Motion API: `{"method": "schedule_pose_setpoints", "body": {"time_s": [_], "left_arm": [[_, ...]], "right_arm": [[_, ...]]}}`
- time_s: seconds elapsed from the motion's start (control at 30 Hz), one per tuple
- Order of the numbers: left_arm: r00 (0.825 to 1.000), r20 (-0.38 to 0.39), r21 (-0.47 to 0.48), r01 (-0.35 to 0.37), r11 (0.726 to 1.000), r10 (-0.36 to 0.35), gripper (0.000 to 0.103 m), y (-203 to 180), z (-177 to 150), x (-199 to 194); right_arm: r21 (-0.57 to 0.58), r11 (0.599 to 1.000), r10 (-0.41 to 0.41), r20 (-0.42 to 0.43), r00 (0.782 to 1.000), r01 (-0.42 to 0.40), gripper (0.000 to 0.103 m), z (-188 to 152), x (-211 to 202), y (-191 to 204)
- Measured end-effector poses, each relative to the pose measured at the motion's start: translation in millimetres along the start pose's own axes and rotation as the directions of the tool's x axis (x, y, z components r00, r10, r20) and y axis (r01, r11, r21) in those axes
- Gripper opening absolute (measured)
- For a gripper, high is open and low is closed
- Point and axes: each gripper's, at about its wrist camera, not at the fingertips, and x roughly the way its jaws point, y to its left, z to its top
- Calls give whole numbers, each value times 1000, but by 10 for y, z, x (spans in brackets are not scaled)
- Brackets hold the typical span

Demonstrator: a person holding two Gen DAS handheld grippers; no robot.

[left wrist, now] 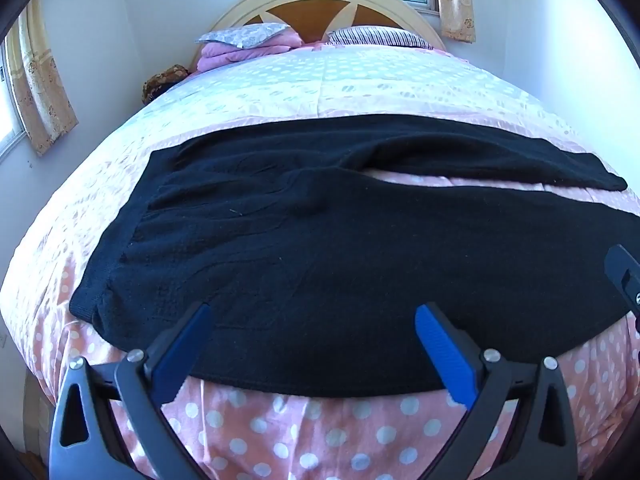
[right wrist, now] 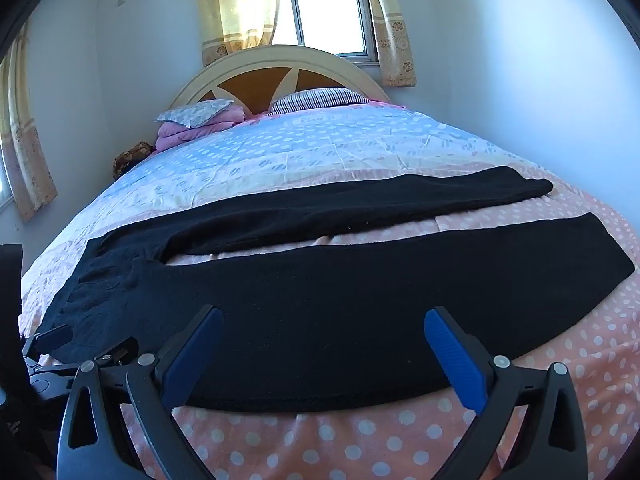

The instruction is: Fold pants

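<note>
Black pants lie spread flat across the near end of the bed, waistband to the left and both legs running right, with a gap of bedspread between the legs. They also show in the right wrist view. My left gripper is open and empty, its blue pads over the near edge of the pants by the waist end. My right gripper is open and empty over the near leg. The right gripper shows at the left wrist view's right edge; the left gripper shows at the lower left of the right wrist view.
The bed has a pink polka-dot bedspread that turns pale patchwork further back. Pillows and a folded pink blanket lie by the rounded headboard. Walls close both sides; a curtained window is behind.
</note>
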Motion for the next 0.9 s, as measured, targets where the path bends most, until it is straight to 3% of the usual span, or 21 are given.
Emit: {"method": "schedule_pose_setpoints", "body": {"time_s": [0.9], "left_arm": [[1000,-13,-13,2,1000,-3,103,38,-2,62]], "right_arm": [[6,1000,2,-3,1000,-2,102,19,-1,2]]}}
